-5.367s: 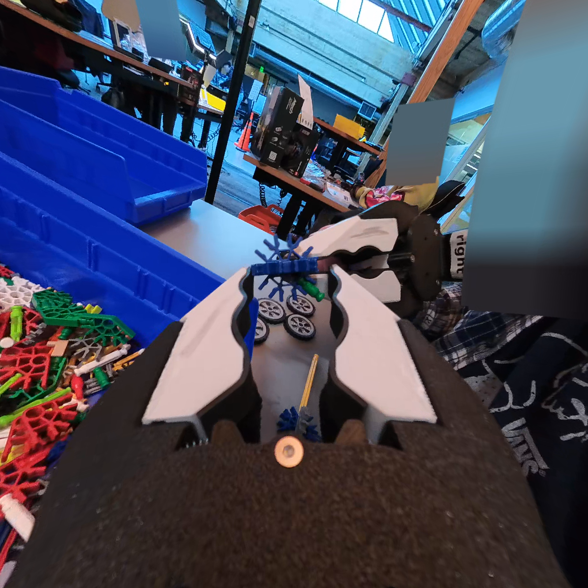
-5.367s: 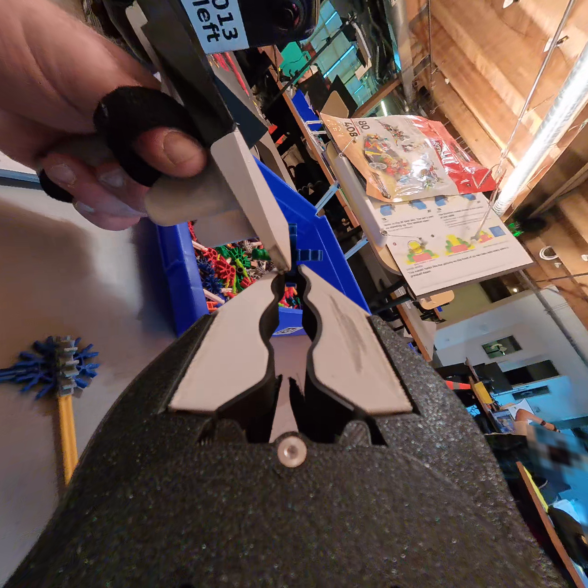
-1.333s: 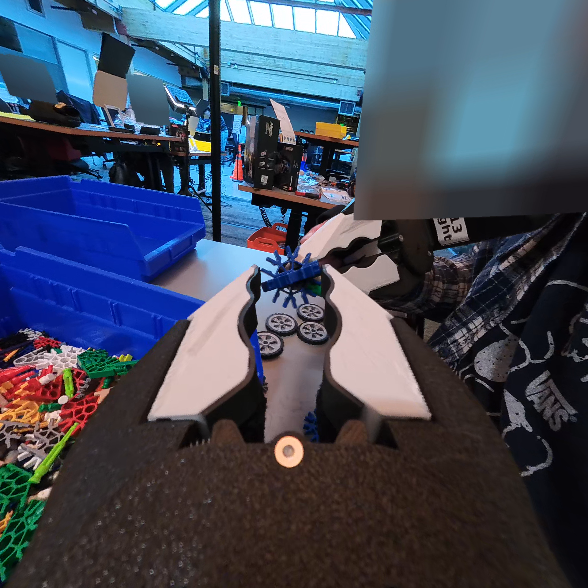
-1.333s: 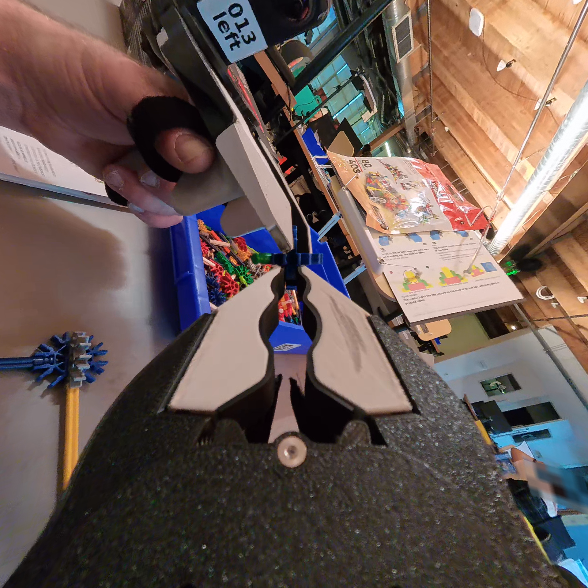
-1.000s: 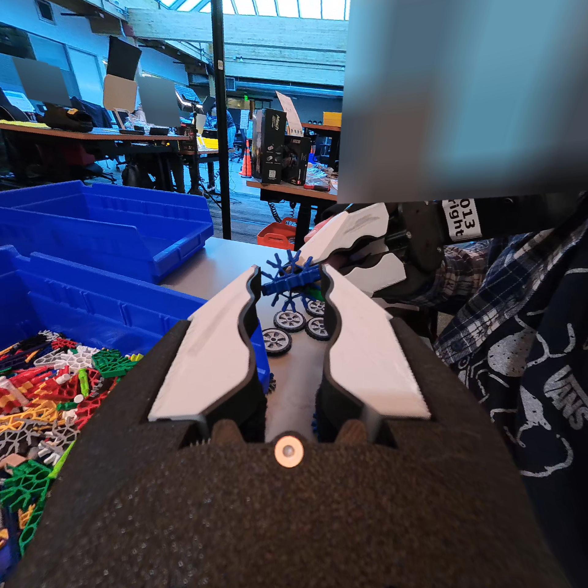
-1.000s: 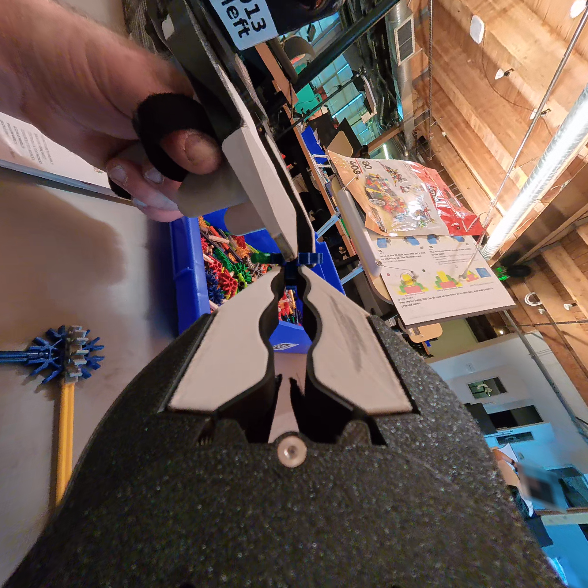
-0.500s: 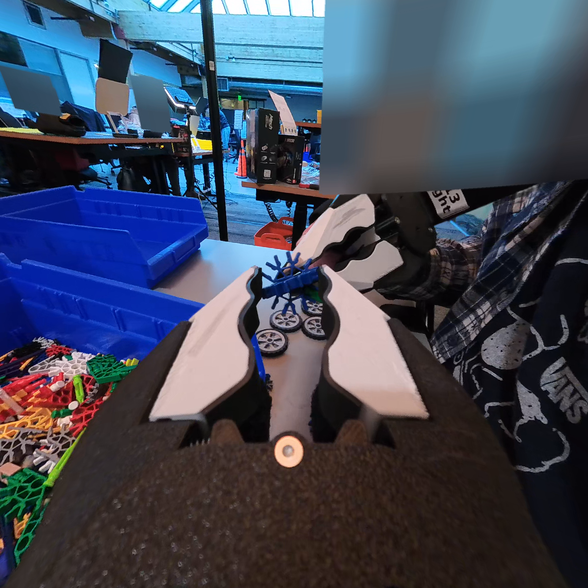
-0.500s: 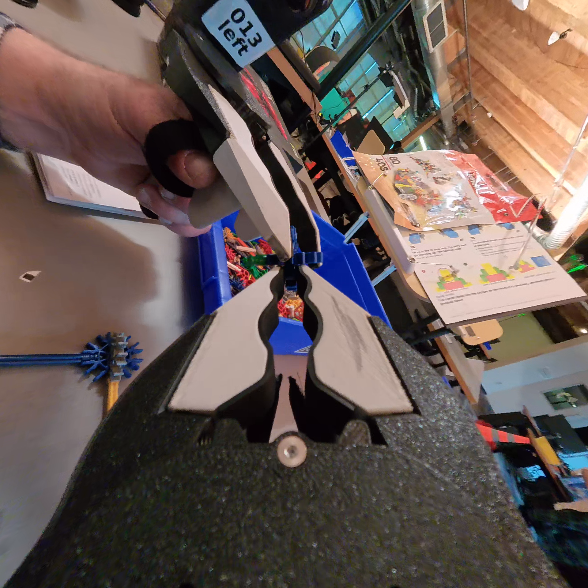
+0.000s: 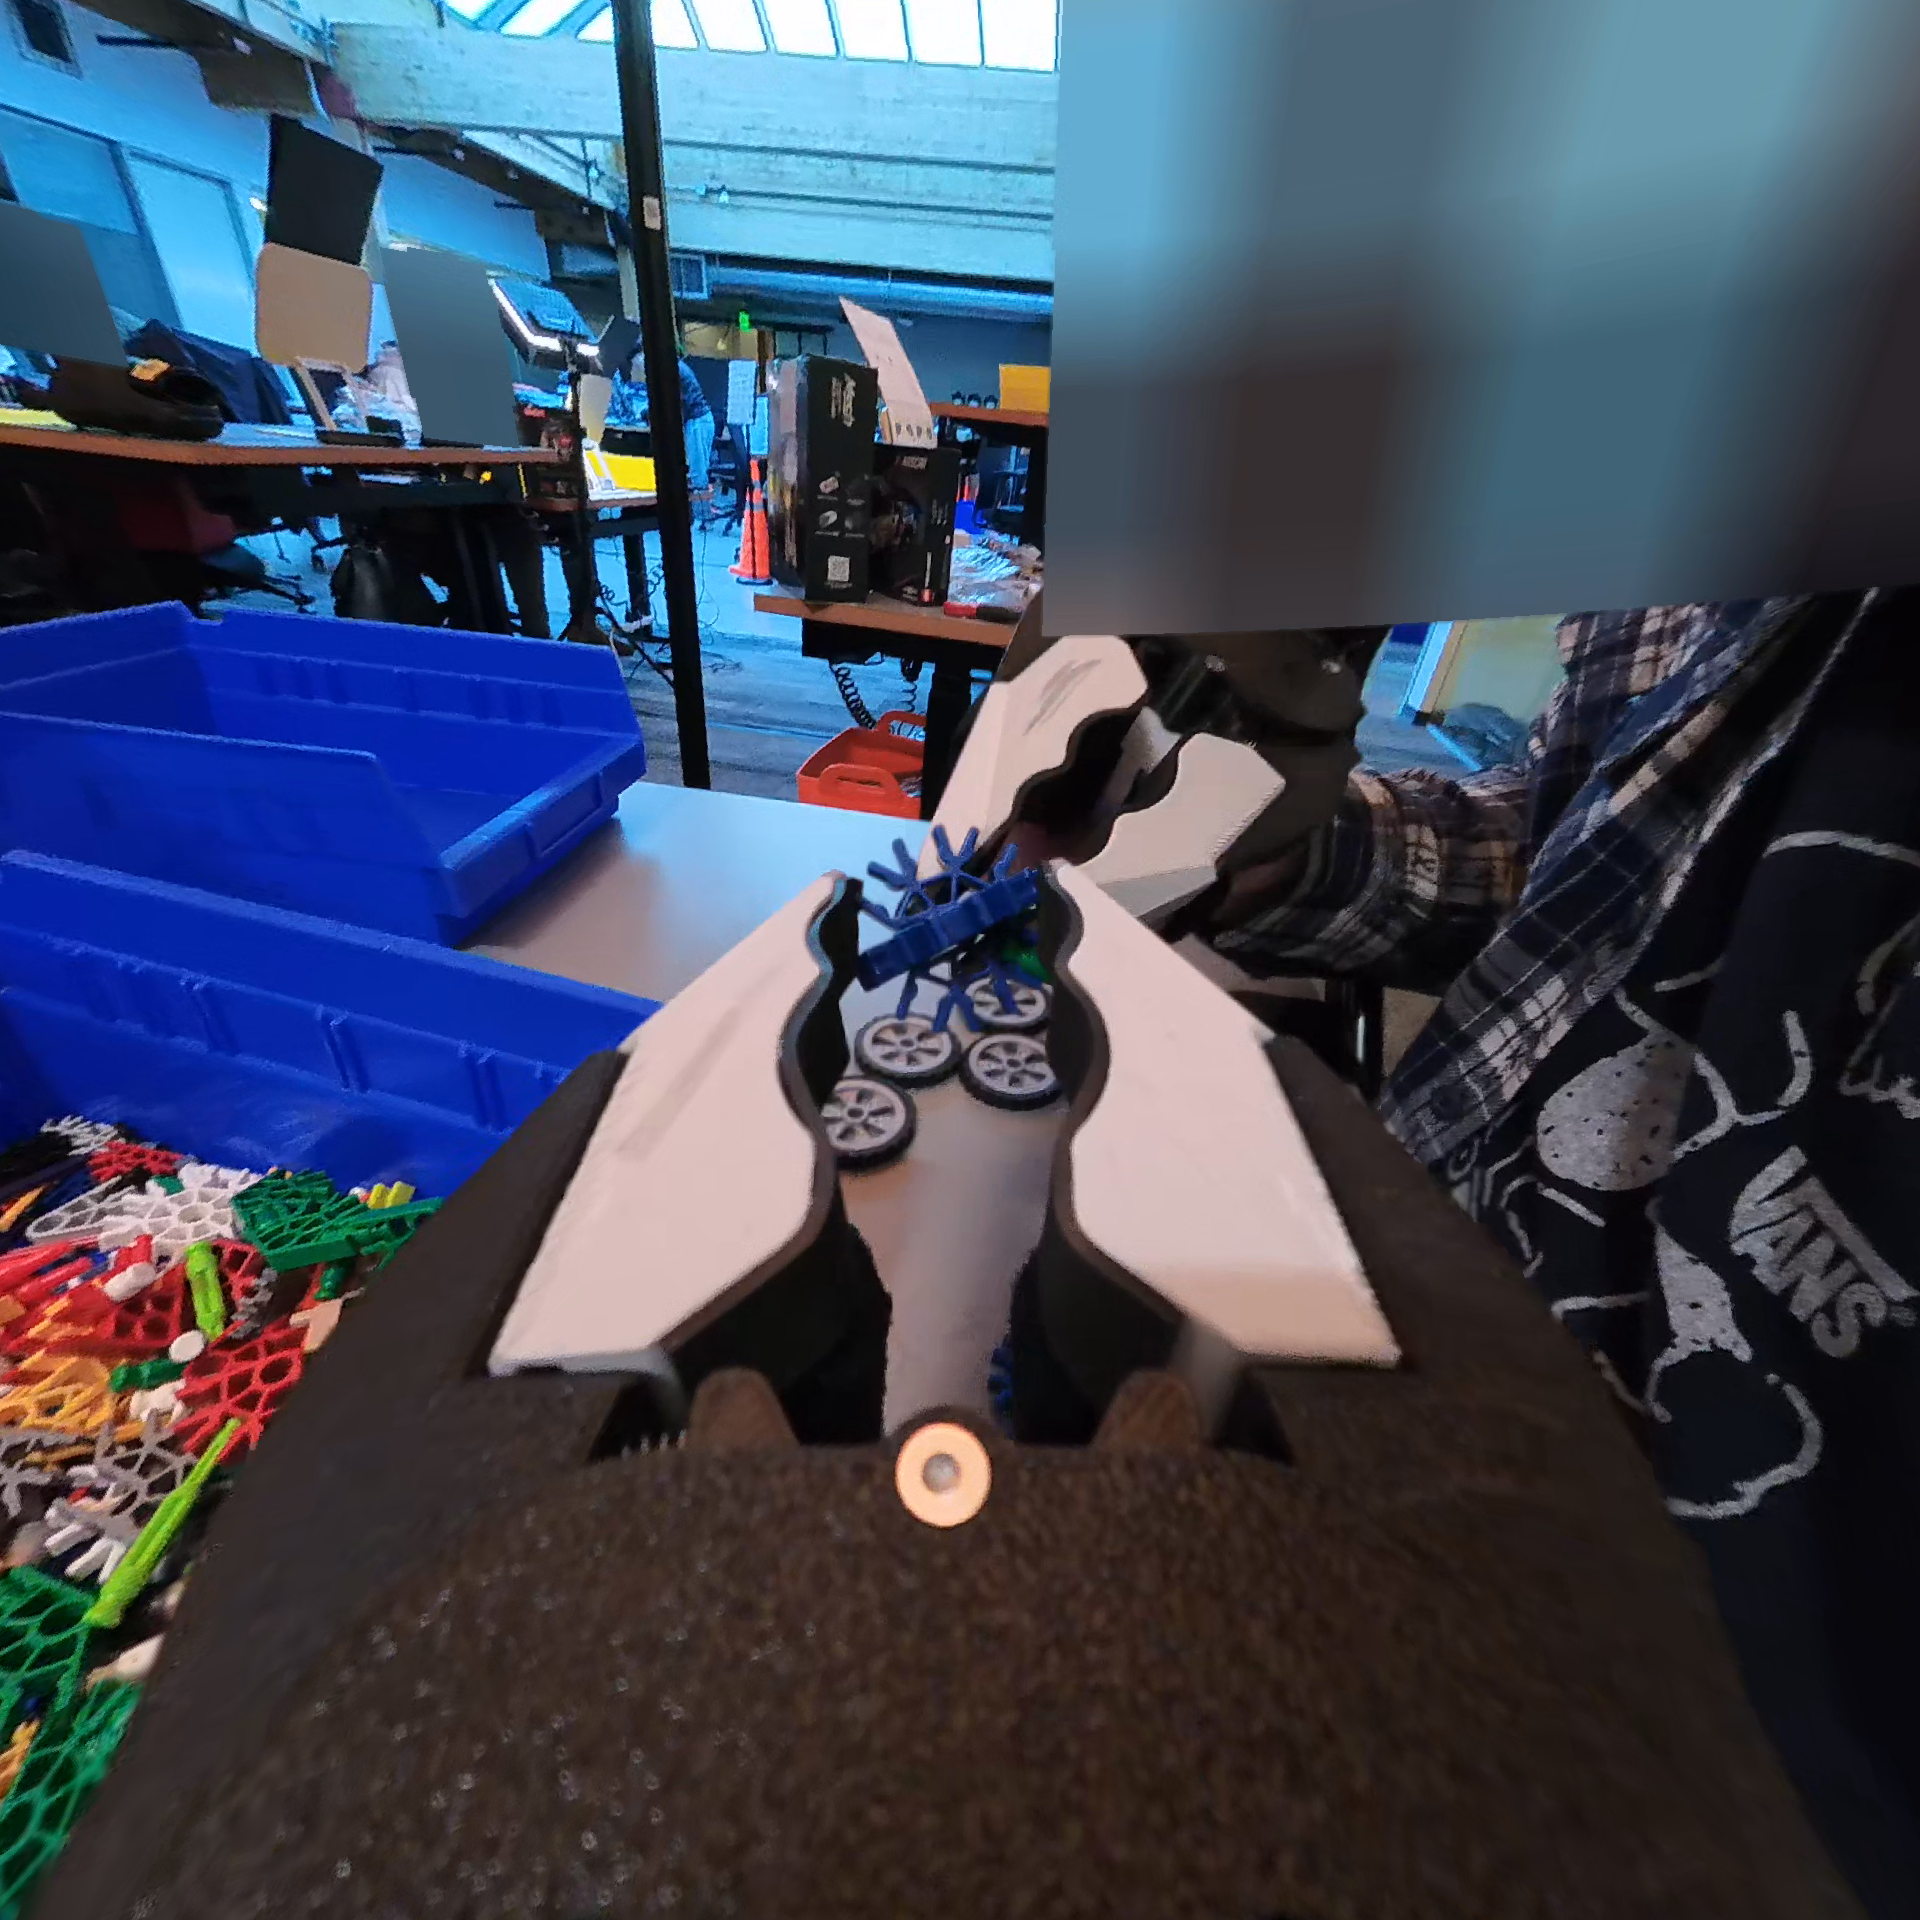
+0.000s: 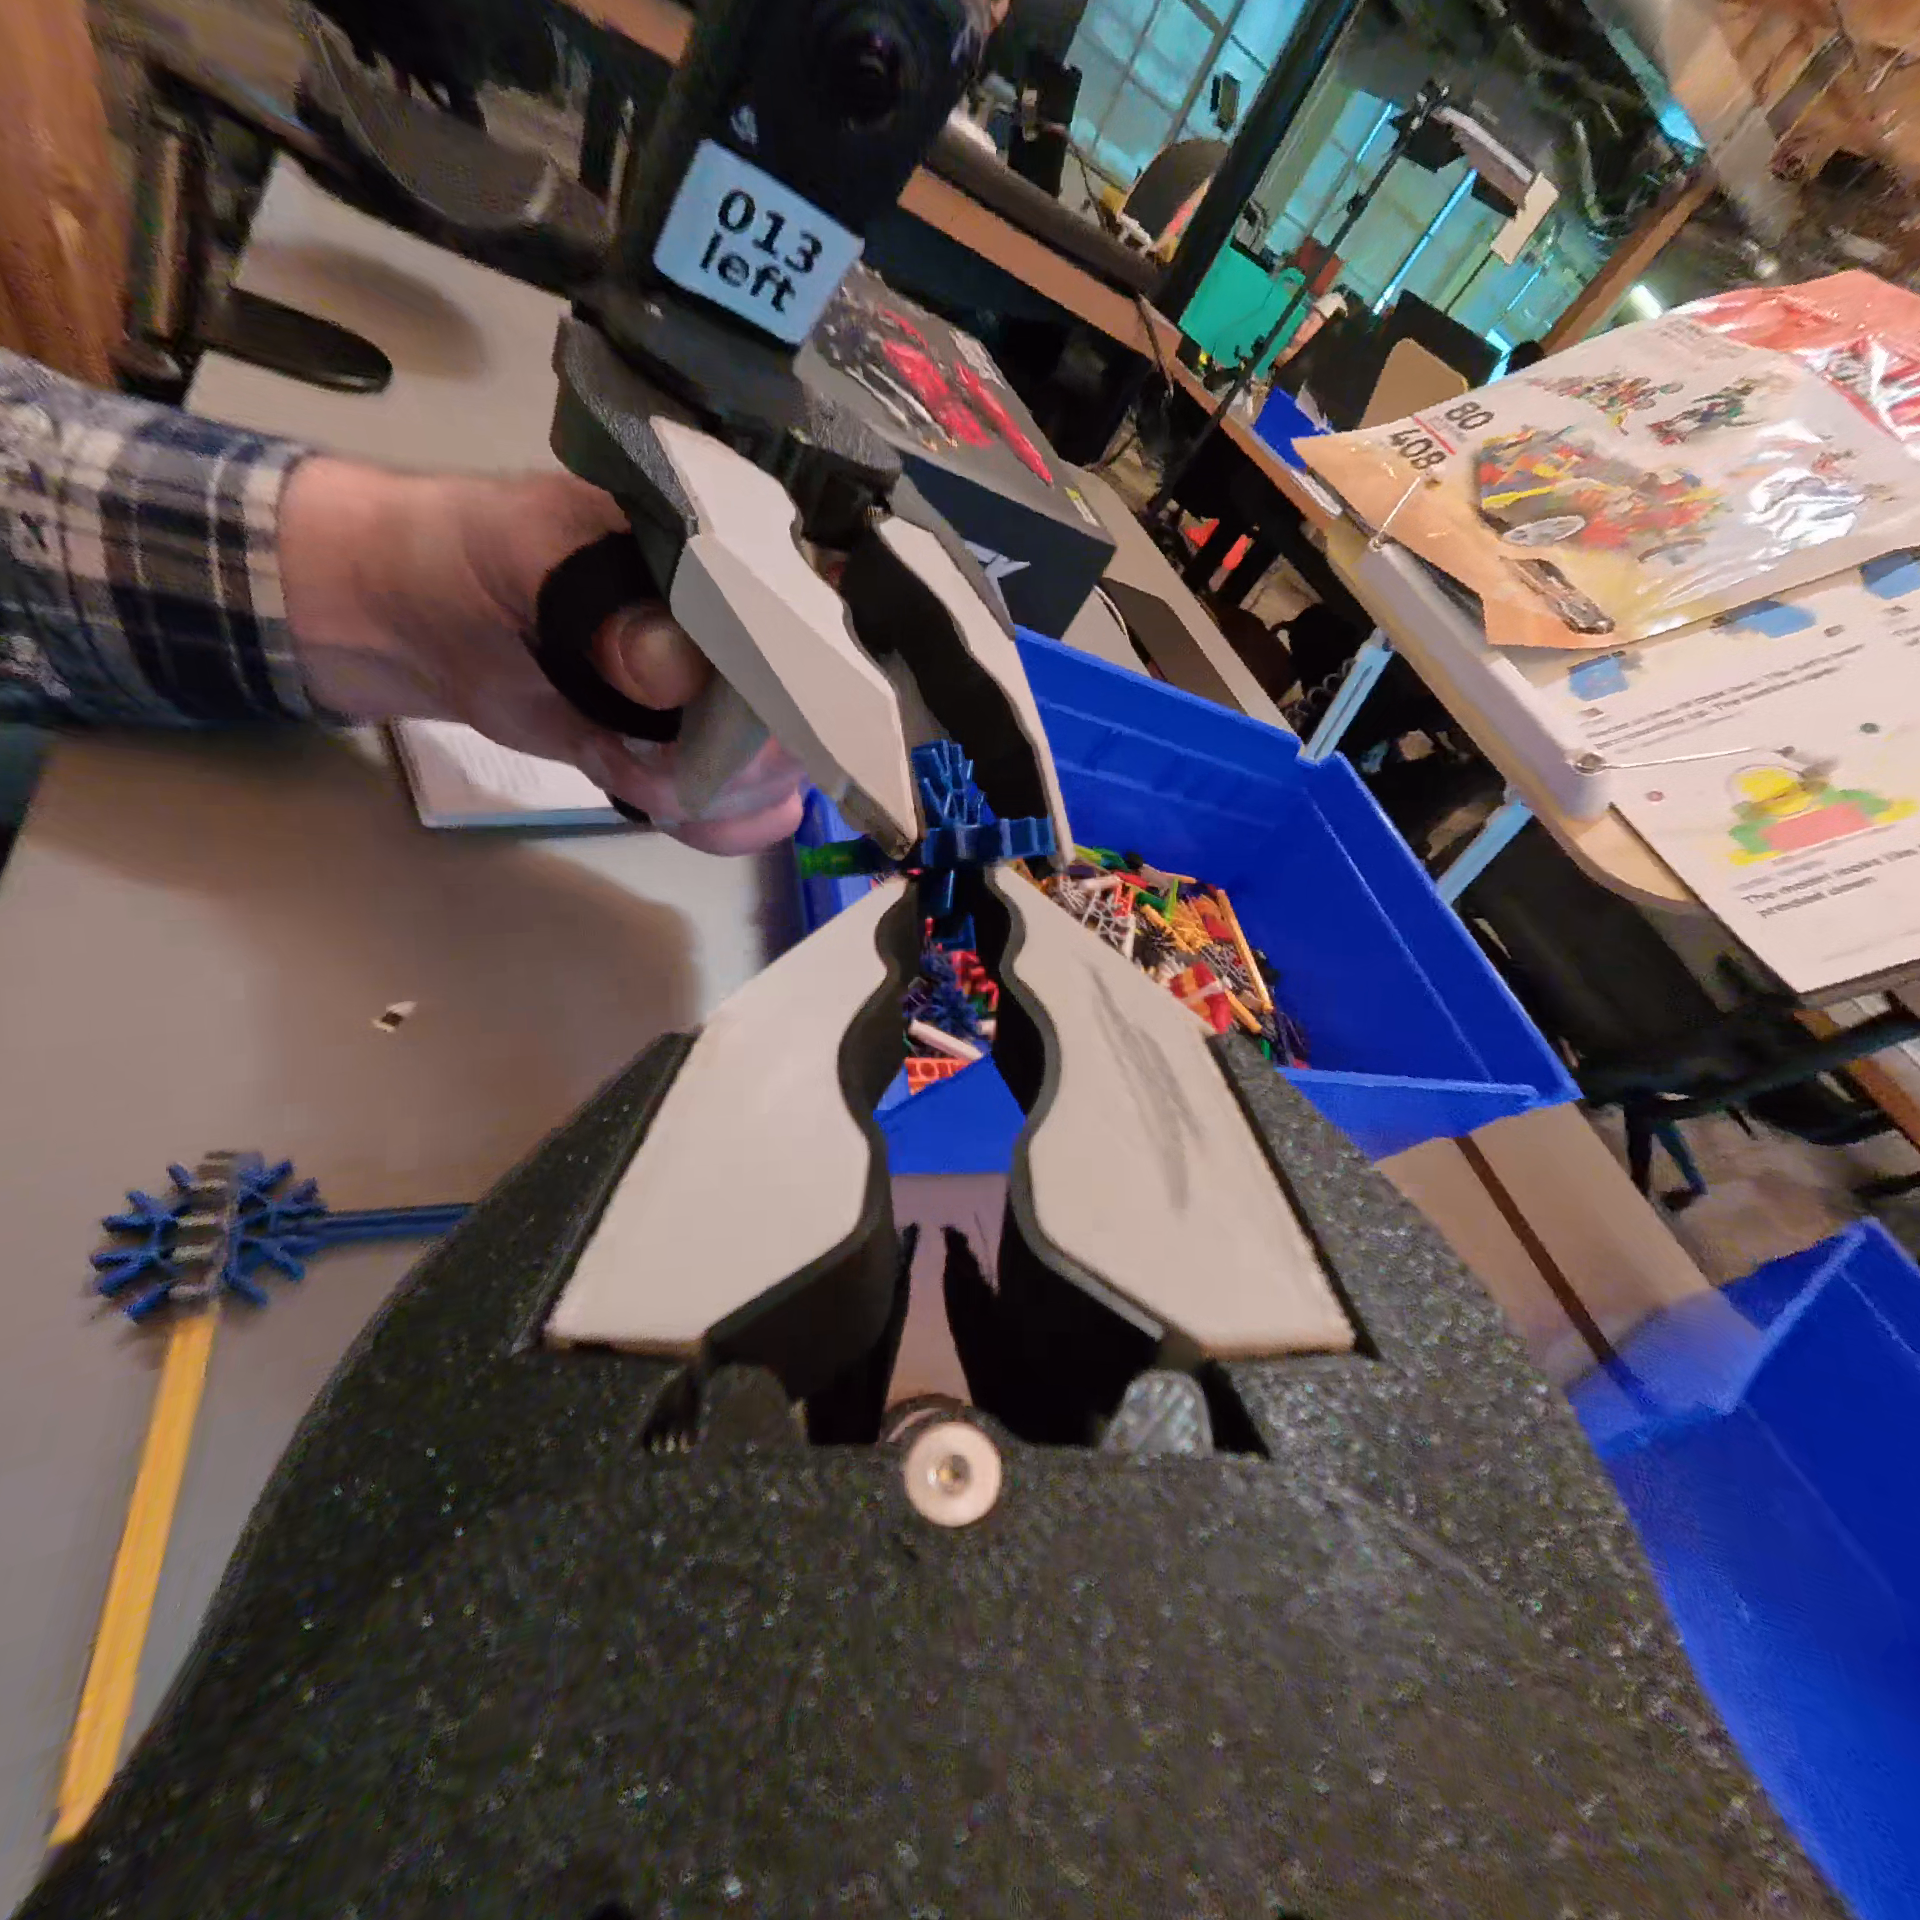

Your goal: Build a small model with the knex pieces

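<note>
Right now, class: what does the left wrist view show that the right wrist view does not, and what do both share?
Only the left wrist view shows the grey toy wheels on the table and an empty blue bin.

Only the right wrist view shows a yellow rod joined to blue snowflake connectors, plus the instruction sheets.

Both show the left gripper and right gripper each shut on the small blue connector assembly, and the blue bin of coloured pieces.

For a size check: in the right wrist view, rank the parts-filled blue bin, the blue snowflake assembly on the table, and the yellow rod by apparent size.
1. Parts-filled blue bin
2. Yellow rod
3. Blue snowflake assembly

The rod lies nearer the camera and runs out of frame, so its rank over the assembly is unsure.
</note>
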Demonstrator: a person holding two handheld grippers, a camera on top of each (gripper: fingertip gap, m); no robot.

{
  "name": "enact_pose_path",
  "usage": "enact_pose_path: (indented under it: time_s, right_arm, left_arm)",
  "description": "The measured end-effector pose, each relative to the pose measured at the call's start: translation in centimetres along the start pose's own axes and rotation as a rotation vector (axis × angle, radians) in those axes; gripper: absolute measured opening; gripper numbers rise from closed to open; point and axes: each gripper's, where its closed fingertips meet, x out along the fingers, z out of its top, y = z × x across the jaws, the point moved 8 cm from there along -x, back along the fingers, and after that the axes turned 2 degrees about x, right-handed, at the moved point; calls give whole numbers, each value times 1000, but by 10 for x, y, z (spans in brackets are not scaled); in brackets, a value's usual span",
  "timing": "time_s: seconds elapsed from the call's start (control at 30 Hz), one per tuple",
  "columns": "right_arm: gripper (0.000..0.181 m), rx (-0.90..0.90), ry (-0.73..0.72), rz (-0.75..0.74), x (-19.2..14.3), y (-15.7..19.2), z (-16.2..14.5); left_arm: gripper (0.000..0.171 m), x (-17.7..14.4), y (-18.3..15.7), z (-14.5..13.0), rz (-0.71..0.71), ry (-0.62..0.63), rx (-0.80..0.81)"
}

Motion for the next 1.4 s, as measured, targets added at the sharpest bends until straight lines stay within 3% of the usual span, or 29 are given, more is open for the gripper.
enact_pose_path:
  time_s: [0.33,0.63,1.4]
  right_arm:
    - [7,-306,27,-229,5,8,3]
    - [5,-381,33,-271,2,7,5]
    - [4,-76,78,-86,6,-2,3]
  left_arm:
    - [33,-2,7,2,15,-74,-76]
    - [33,-3,10,2,-20,-131,-166]
    - [30,0,6,-3,11,-85,-117]
